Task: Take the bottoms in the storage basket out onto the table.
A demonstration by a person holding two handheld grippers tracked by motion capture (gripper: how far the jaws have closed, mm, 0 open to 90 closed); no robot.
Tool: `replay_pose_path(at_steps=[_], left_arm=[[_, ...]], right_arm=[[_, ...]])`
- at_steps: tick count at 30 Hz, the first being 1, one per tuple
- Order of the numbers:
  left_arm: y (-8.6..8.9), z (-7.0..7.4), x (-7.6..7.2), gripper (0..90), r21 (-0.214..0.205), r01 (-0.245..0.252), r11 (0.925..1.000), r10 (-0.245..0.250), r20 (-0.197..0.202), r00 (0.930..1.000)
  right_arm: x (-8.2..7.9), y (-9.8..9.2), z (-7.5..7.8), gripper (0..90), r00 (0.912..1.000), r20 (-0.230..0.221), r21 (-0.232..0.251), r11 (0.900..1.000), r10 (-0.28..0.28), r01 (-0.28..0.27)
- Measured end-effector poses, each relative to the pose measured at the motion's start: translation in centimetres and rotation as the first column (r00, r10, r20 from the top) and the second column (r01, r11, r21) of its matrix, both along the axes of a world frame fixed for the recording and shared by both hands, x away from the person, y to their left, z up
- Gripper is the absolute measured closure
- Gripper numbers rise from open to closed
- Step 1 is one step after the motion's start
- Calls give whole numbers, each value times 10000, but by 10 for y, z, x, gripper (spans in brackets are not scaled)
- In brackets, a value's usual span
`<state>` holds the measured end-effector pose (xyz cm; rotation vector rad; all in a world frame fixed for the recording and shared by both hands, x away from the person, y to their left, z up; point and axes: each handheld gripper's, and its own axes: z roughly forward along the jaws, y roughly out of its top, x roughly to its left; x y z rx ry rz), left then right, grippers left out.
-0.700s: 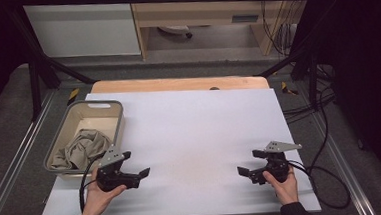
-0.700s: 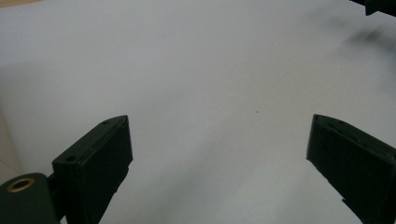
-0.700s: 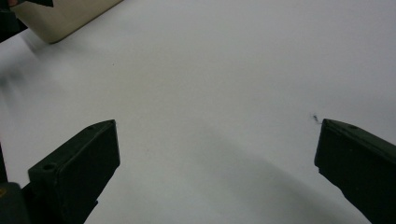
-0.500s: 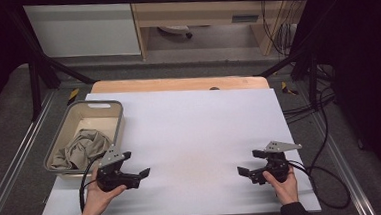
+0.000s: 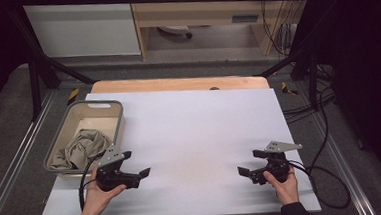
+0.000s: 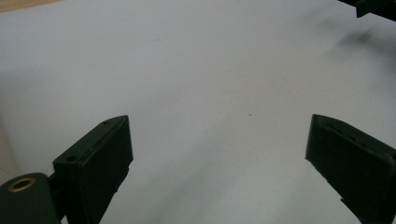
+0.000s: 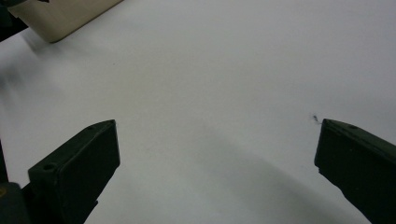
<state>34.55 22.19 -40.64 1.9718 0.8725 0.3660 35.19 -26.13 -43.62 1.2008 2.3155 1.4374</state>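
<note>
Both grippers, left [image 5: 141, 174] and right [image 5: 244, 173], wide open and empty over white table [image 5: 195, 132]; cloth [image 5: 81, 148] in bin [image 5: 113, 110].

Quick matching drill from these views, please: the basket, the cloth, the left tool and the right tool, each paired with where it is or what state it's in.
1 basket
2 cloth
3 left tool
4 right tool

A crumpled inside the basket
B open, at the table's near right
C at the table's left edge
D open, empty, beside the basket's near corner

Pairs: 1-C, 2-A, 3-D, 4-B
</note>
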Motion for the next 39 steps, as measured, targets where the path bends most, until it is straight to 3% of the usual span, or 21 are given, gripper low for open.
replay_pose_path(at_steps=[39], left_arm=[[14, 17, -3, 58, 134, -134, 9998, 133, 75, 9999]], right_arm=[[0, 1, -1, 5, 10000, -24, -96, 9999, 92, -92]])
